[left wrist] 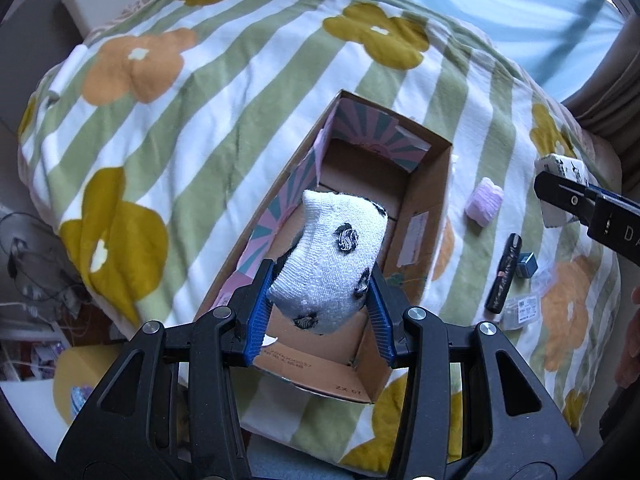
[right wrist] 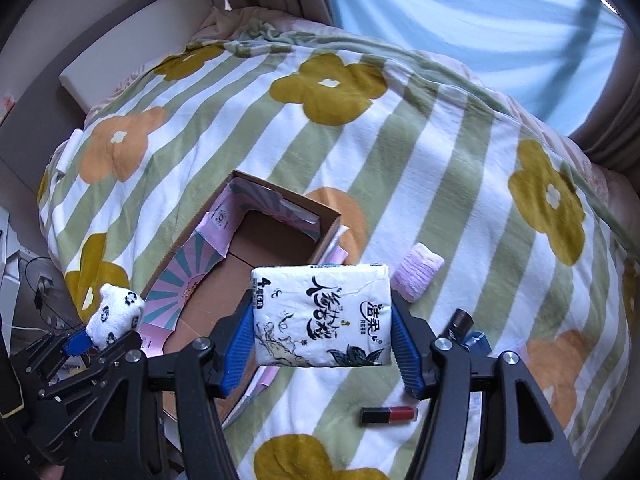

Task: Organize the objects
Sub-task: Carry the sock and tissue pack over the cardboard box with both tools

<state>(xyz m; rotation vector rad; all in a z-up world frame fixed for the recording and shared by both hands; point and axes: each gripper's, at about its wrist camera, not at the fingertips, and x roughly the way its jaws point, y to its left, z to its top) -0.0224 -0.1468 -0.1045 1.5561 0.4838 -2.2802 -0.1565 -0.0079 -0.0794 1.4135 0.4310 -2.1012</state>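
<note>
Over the cardboard box (left wrist: 416, 208) mid-bed, the left claw (left wrist: 320, 304) is squeezing a soft, light rolled sock (left wrist: 332, 256) across its middle while the right claw (right wrist: 324, 344) is clamping a squashy tissue pack (right wrist: 320, 316) by its sides.

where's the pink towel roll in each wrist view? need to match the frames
Left wrist: pink towel roll right of centre, on the blanket just right of the cardboard box.
Right wrist: centre-right, behind the held tissue pack, again right of the box.
Shared landmark: the cardboard box with its pink sunburst flaps.
</note>
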